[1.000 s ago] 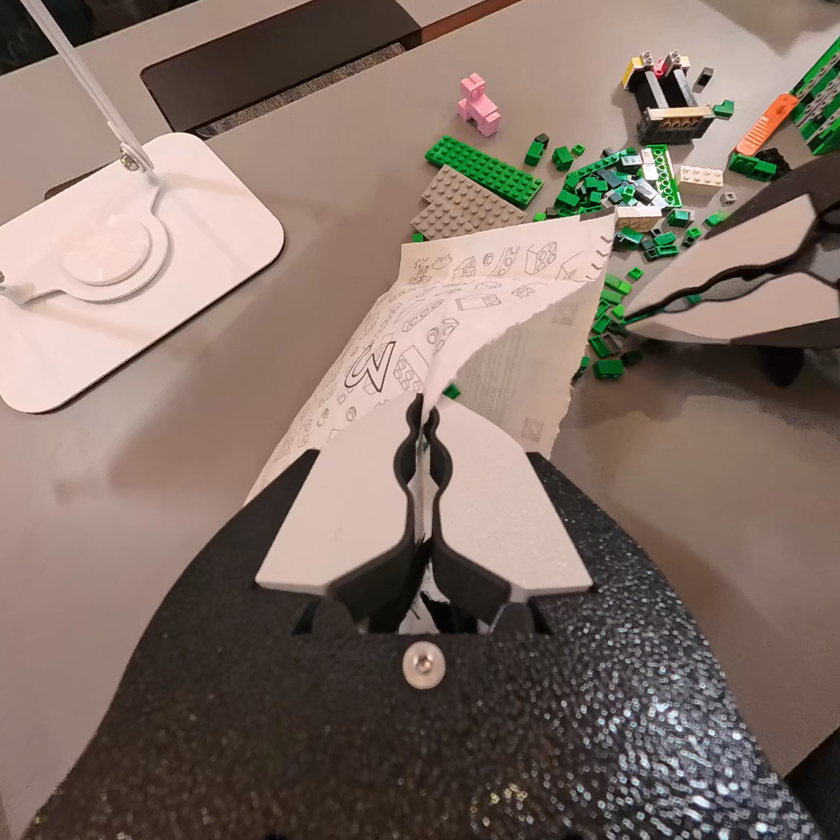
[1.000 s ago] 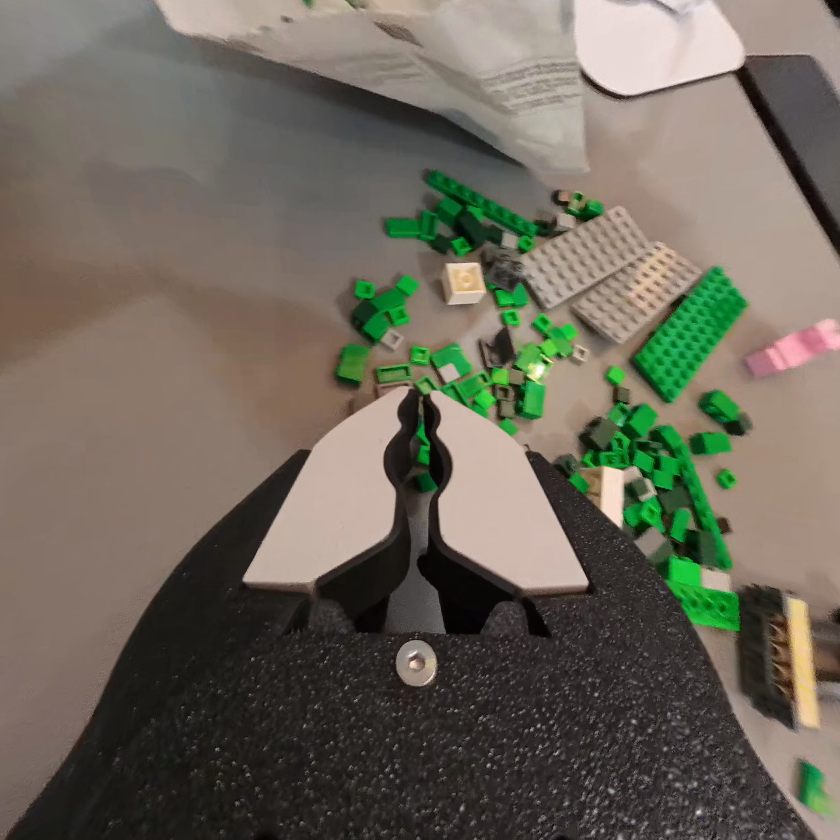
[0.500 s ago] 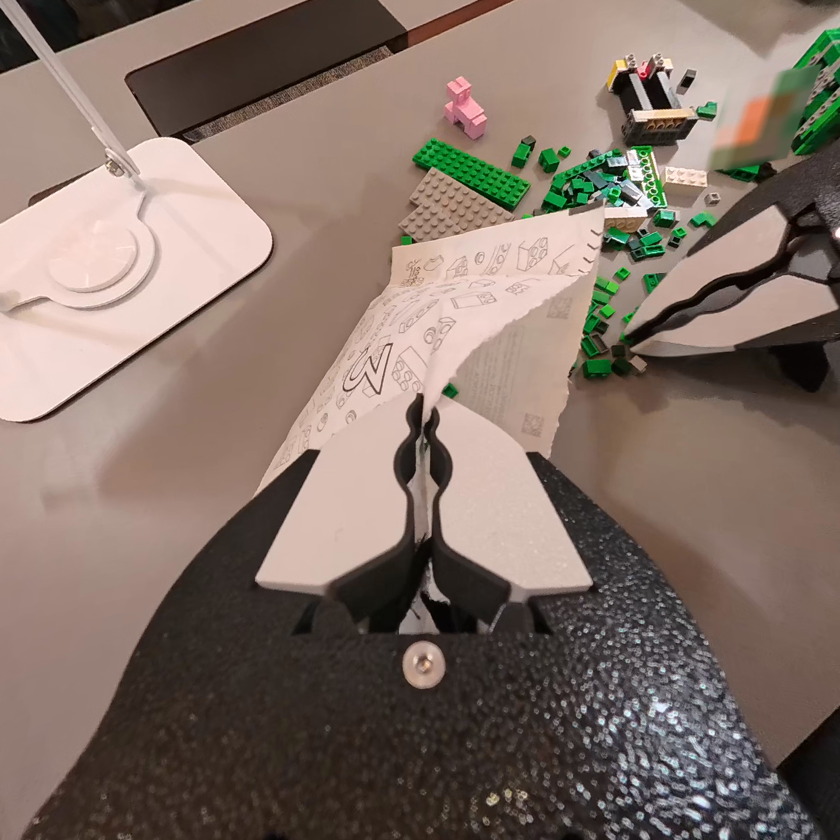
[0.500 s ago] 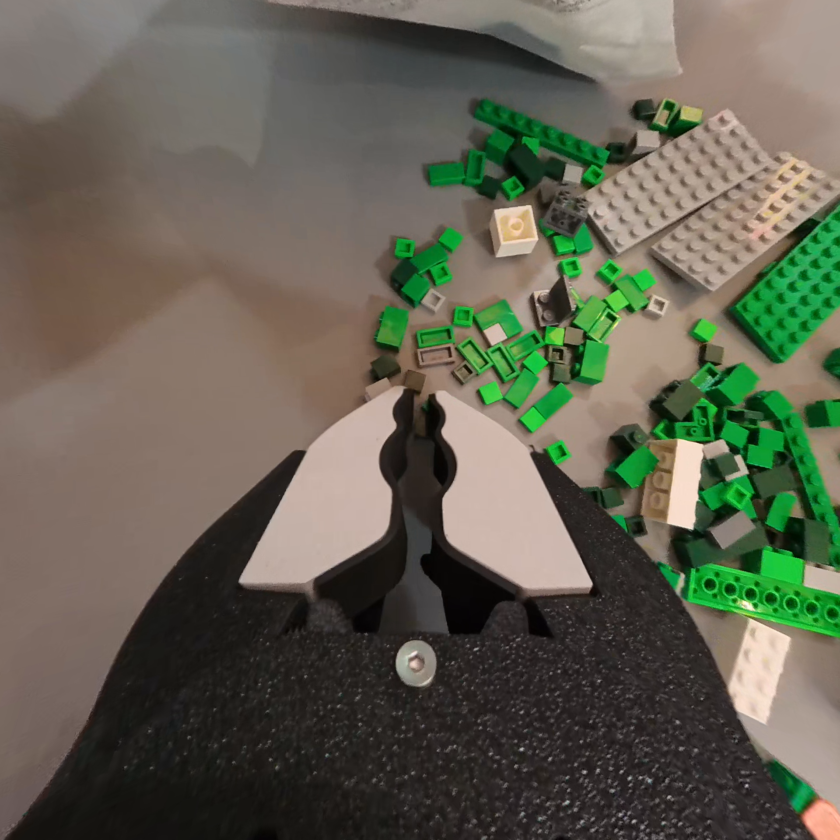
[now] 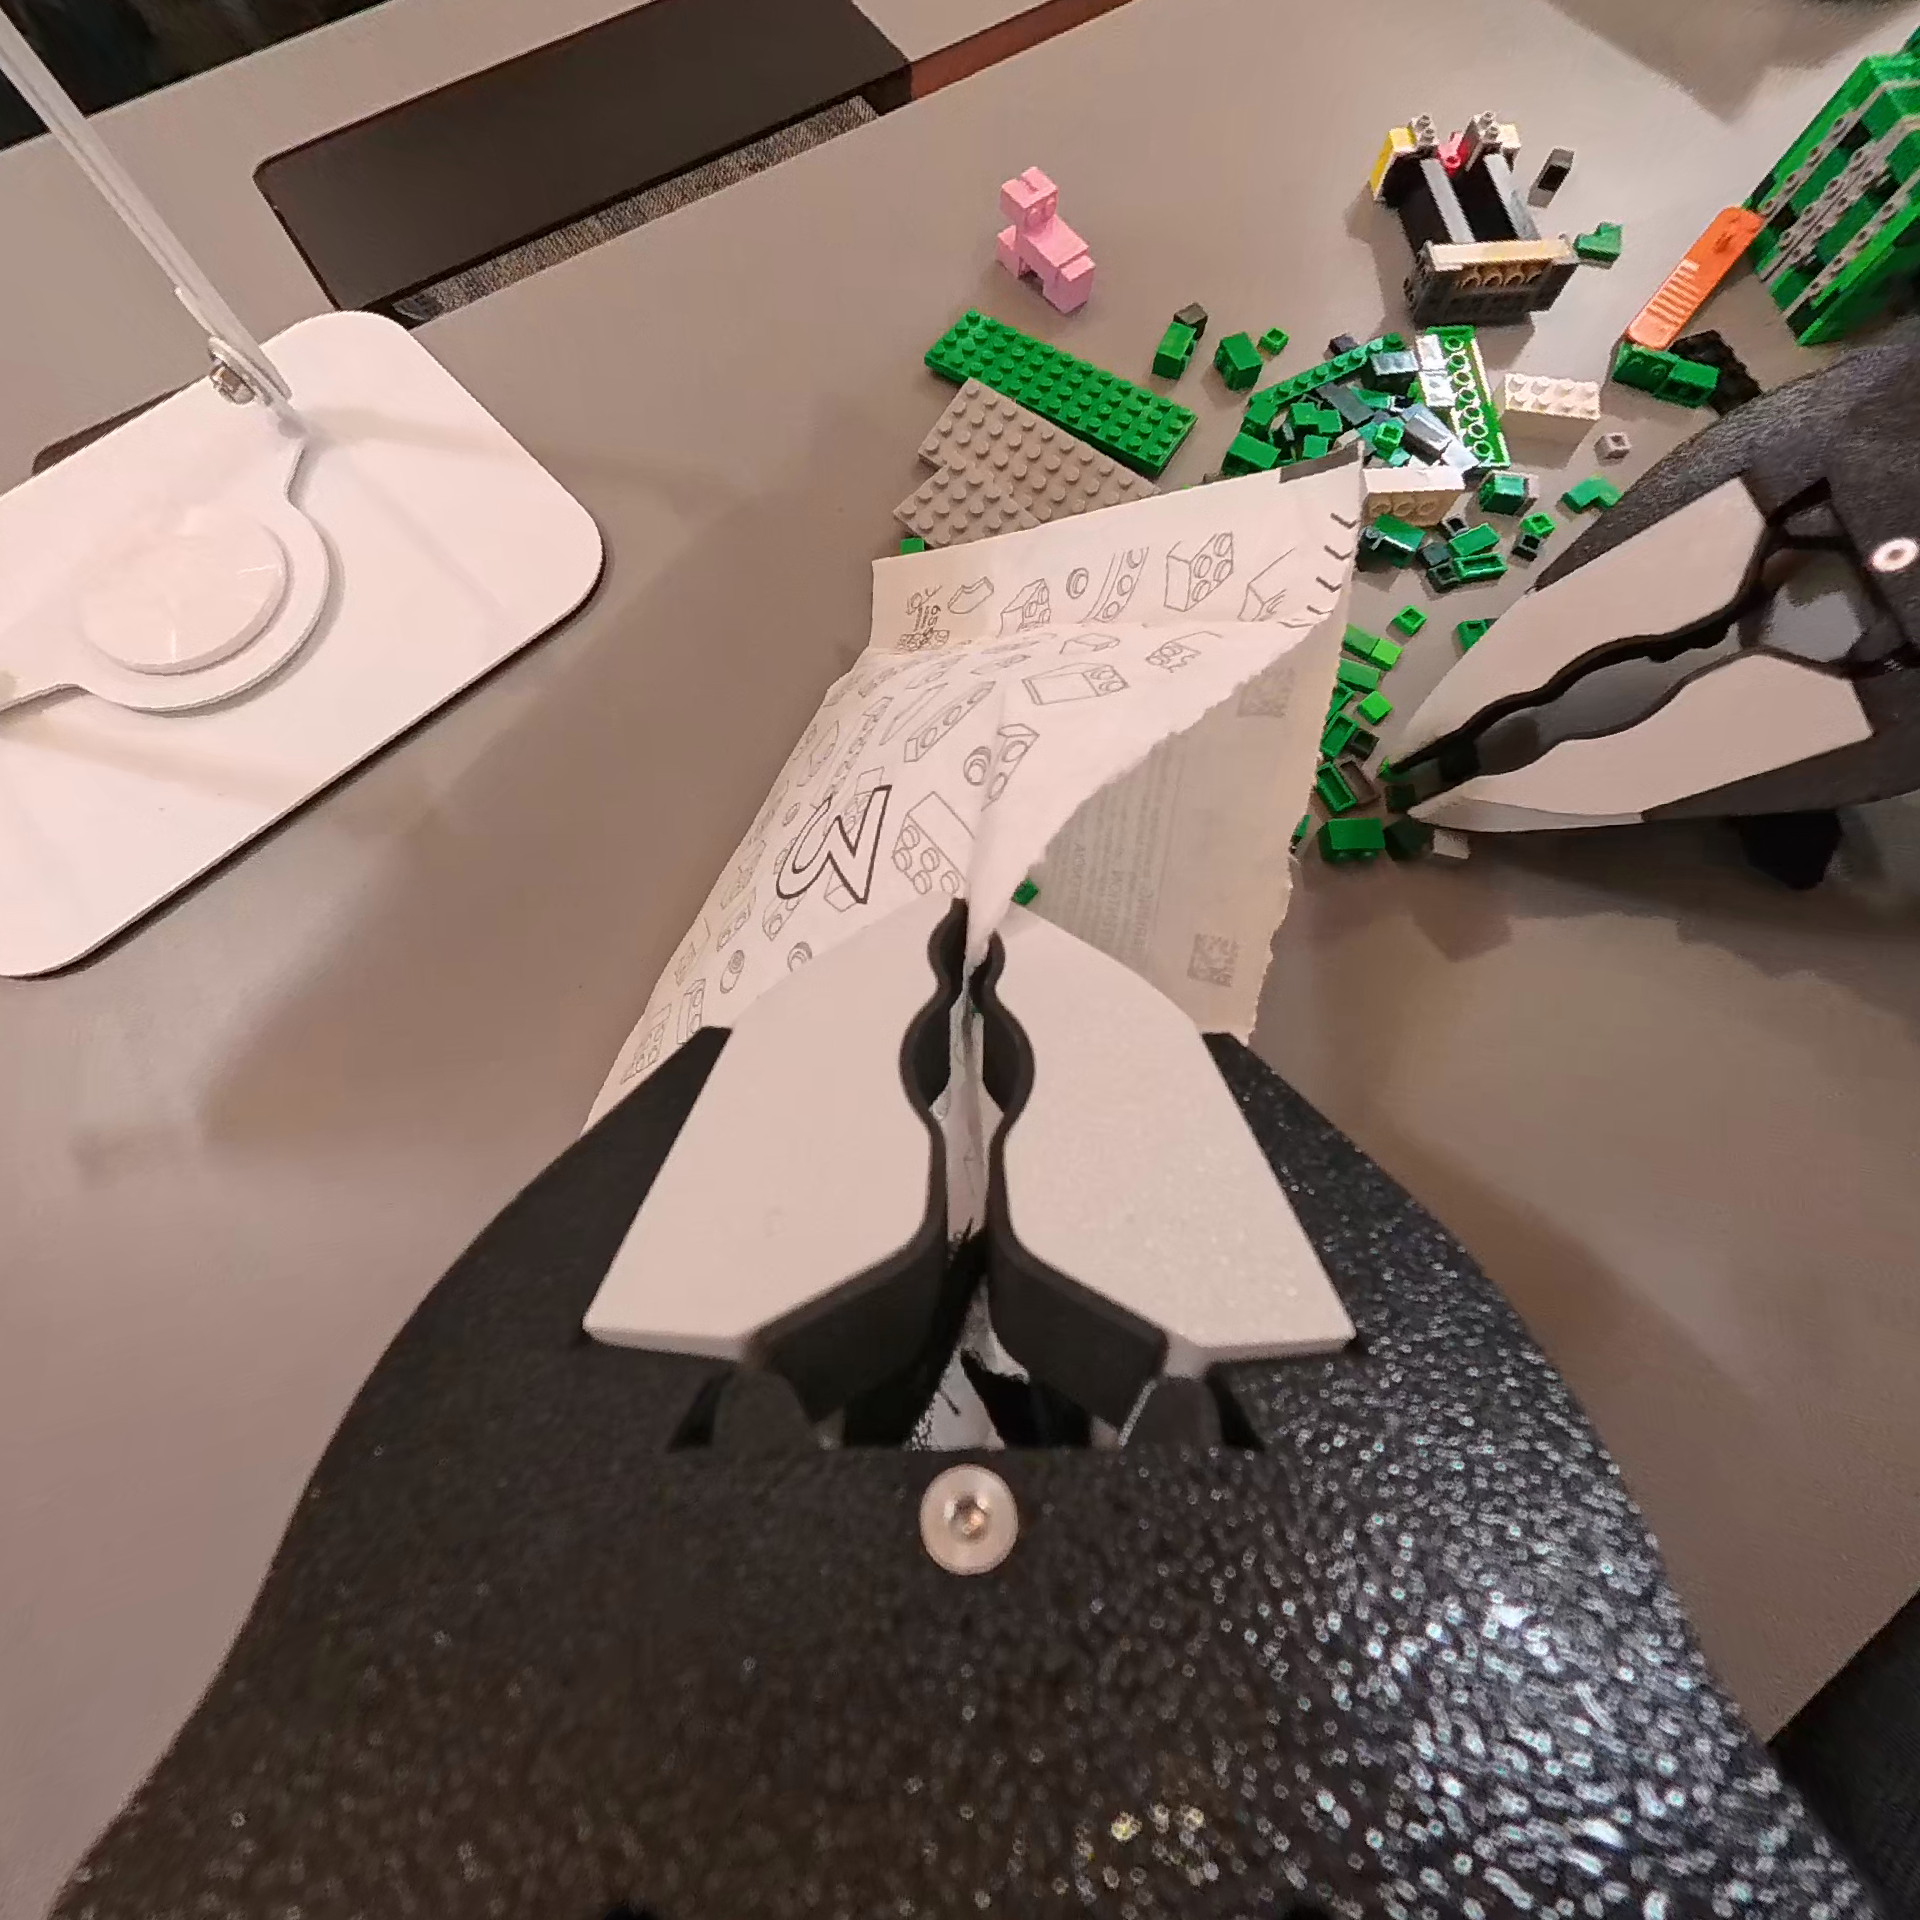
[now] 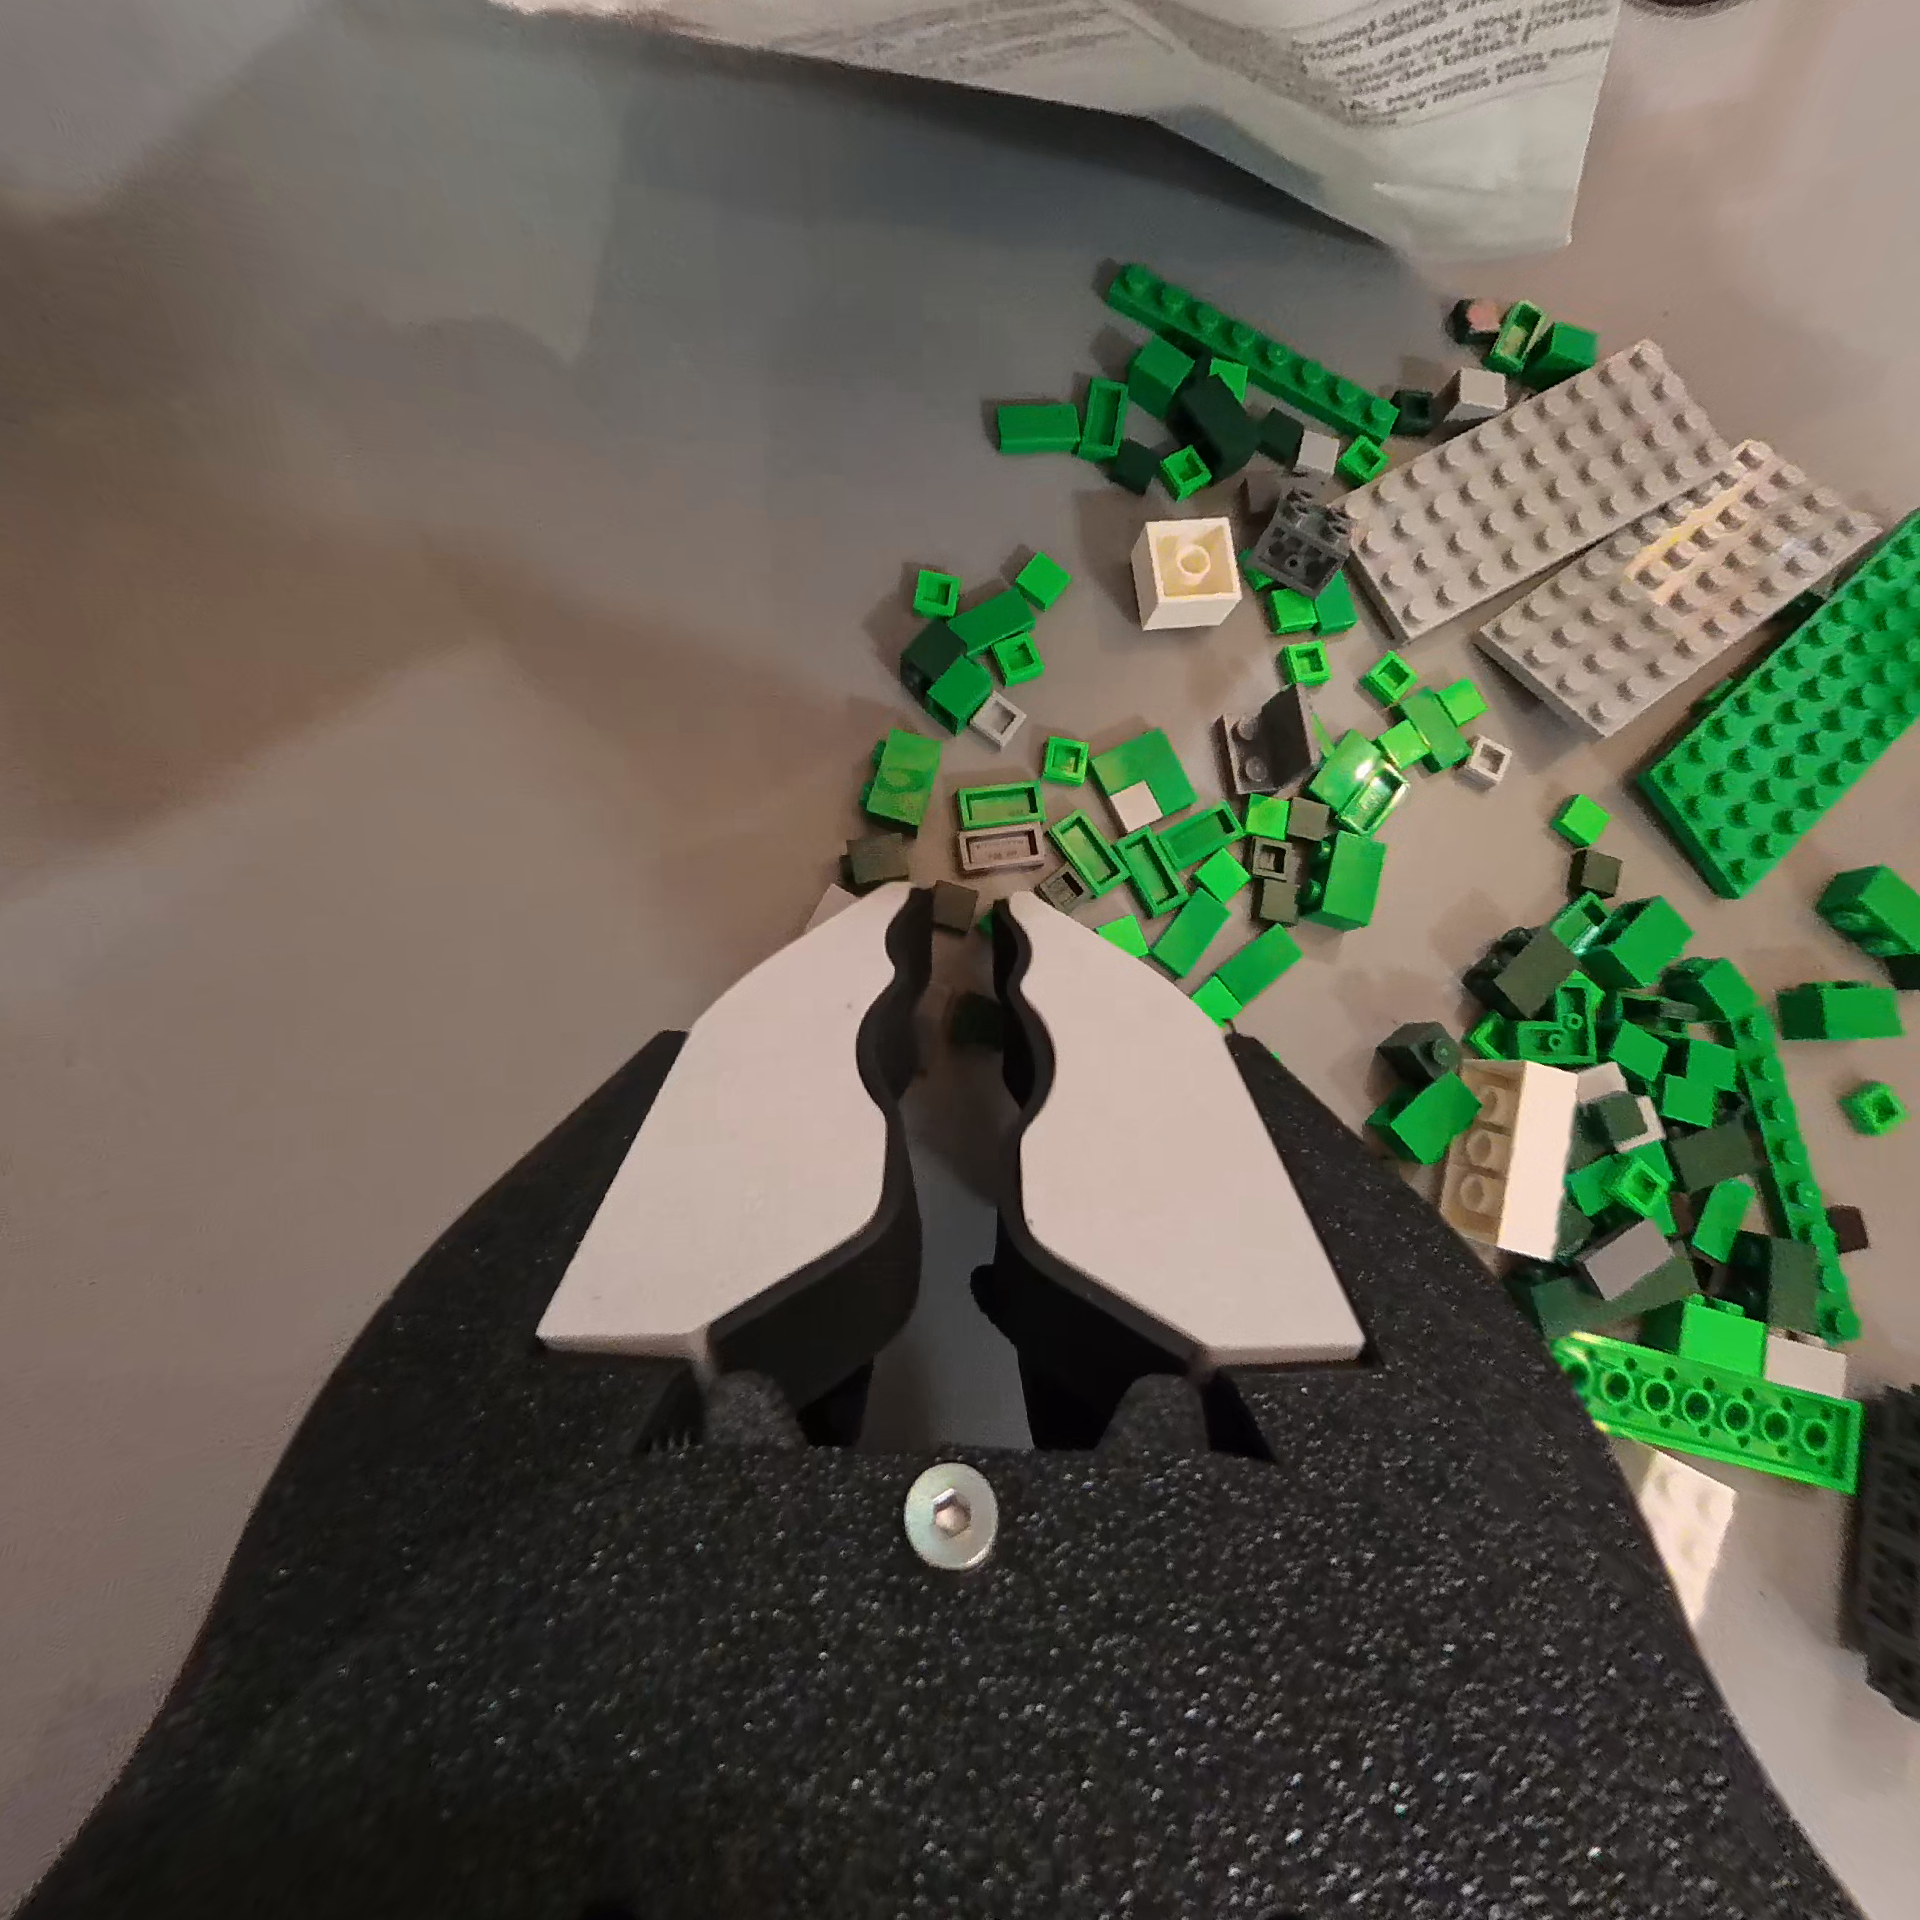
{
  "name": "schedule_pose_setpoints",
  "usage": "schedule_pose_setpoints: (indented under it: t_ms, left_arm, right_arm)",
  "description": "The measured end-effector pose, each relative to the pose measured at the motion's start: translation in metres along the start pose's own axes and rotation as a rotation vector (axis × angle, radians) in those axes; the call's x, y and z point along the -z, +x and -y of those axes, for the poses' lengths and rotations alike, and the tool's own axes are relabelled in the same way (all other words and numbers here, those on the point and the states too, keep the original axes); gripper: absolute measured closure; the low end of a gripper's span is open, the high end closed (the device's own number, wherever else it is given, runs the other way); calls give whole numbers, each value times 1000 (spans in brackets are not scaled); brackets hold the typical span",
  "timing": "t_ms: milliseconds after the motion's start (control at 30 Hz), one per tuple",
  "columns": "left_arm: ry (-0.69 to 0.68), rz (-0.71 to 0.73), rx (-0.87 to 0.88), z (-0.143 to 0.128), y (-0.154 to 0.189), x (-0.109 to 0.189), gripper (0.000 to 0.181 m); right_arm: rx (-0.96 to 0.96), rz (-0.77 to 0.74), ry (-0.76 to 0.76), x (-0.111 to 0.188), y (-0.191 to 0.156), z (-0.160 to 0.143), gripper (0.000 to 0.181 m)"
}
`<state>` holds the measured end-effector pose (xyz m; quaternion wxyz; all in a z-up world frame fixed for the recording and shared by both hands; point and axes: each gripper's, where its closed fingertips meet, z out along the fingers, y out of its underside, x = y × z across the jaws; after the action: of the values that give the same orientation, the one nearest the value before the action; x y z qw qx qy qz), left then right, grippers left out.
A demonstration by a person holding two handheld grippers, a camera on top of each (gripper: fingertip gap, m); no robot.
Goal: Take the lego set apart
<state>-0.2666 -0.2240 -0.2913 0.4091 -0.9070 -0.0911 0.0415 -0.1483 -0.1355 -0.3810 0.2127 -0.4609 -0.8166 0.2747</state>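
Observation:
My left gripper (image 5: 971, 920) is shut on a torn white paper bag (image 5: 1039, 707) and holds it up over the grey table. The bag's edge also shows at the top of the right wrist view (image 6: 1351, 104). My right gripper (image 6: 961, 909) has its tips down at the near edge of a scatter of small green pieces (image 6: 1195, 831). Its jaws stand almost closed, with a small dark green piece (image 6: 971, 1013) between them. It also shows at the right of the left wrist view (image 5: 1403, 784). Two grey plates (image 6: 1538, 520) and a green plate (image 6: 1797, 748) lie beyond the scatter.
A pink figure (image 5: 1044, 244), a black part-built piece (image 5: 1465, 229), an orange brick separator (image 5: 1688, 275) and a green built block (image 5: 1839, 208) sit at the far right. A white lamp base (image 5: 208, 623) stands at the left, behind it a black inset (image 5: 582, 135). The left gripper's tips are roughly 20 cm from the right gripper's. To reach the green plate (image 6: 1797, 748) in a straight line is about 15 cm for my right fingers, about 25 cm for my left. The left camera catches it too, in the left wrist view (image 5: 1099, 399).
My right gripper has come down and to the near edge of the green scatter, and its tips now sit among the pieces. My left gripper still holds the bag, nearly still.

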Motion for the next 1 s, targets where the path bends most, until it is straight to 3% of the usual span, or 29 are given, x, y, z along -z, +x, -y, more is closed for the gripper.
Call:
schedule_pose_setpoints:
  t_ms: [167,300,833,900,1000]
  left_arm:
    - [0,-3,3,0,0,0,181]
    - [0,-8,3,0,1,0,181]
    - [-2,-13,1,0,2,-1,181]
    - [2,-12,1,0,2,0,181]
    - [11,-10,-2,3,3,-1,181]
  right_arm:
    - [16,-91,-64,6,13,-10,165]
    - [30,-44,9,8,5,-1,166]
    - [27,-50,-34,3,7,-5,174]
    - [113,-107,64,11,7,17,174]
    - [212,-178,369,37,-9,85,174]
